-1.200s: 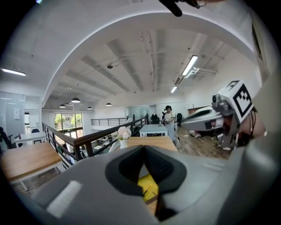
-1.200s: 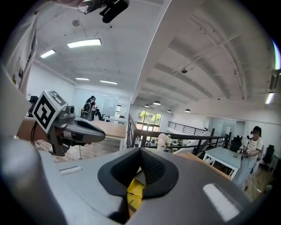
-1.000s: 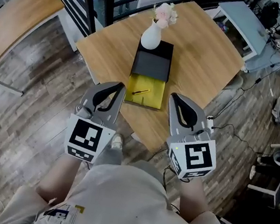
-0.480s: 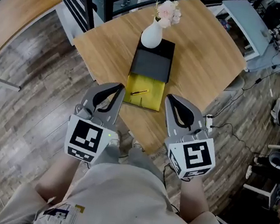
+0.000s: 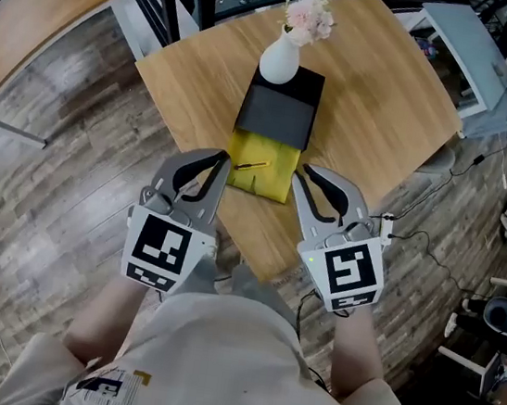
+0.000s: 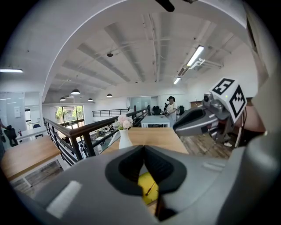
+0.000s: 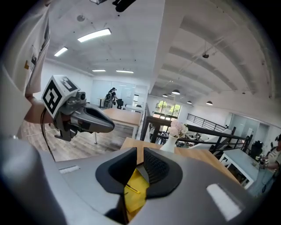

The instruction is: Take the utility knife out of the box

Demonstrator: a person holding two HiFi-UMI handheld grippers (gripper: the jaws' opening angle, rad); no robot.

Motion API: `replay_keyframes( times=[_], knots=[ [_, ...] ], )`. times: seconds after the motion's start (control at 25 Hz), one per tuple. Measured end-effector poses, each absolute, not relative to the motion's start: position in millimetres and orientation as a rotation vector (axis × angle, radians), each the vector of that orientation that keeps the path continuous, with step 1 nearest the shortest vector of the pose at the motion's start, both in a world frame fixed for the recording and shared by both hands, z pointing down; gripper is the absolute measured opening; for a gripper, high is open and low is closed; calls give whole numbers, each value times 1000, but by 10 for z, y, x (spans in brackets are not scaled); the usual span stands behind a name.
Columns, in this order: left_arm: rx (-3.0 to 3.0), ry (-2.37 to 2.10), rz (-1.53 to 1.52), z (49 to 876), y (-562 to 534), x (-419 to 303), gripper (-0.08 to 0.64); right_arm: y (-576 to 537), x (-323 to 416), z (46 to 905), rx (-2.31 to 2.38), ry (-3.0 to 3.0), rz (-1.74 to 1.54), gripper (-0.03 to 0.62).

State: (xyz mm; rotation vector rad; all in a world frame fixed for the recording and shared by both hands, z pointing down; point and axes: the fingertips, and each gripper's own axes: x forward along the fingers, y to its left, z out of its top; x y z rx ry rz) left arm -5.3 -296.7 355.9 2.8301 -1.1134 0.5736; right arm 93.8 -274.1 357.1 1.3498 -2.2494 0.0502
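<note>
**Utility knife waits in open box as two grippers hover at table's edge**

A light wooden table (image 5: 371, 101) on a grey plank floor (image 5: 51, 178) fills the head view. Its near corner points to 6 o'clock, toward the person (image 5: 213, 360) in a pale shirt who holds both tools. The left gripper (image 5: 221, 158) hangs at 7 o'clock from the box, its jaws pressed together at the tips with nothing between them. The right gripper (image 5: 302, 170), at 5 o'clock from the box, is opening. A narrow slit shows between its ribbed pads, and they hold nothing. Both grippers aim toward 12 o'clock, above the table's near edge.

The box (image 5: 279, 107) lies along the middle of the table. It is a black sleeve with a yellow tray (image 5: 270, 182) drawn out at its 6 o'clock end. A white vase (image 5: 280, 60) of pink flowers stands at the box's 12 o'clock end.

The utility knife (image 5: 253, 165), slim and small, lies near the middle of the tray, running from about 8 o'clock to 2 o'clock. Neither gripper touches it. In each gripper view, the yellow tray and the knife show just beyond that gripper's own jaws.
</note>
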Motion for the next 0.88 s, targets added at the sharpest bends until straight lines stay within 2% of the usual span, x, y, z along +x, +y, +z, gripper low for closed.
replay_keyframes(
  times=[0.12, 0.4, 0.52, 0.88],
  knots=[
    [2807, -1137, 602, 3626, -3015, -33, 3, -2840, 937, 3763, 1239, -2258, 69, 75],
    [2737, -1174, 671, 3931, -3163, -38, 2, -3106, 838, 4346, 967, -2219, 61, 87],
    [2699, -1179, 691, 4138, -3233, -54, 2, -3219, 749, 4675, 881, -2215, 80, 114],
    [2578, -1169, 764, 4800, -3292, -143, 3, -3362, 598, 5681, 649, -2124, 129, 118]
  ],
)
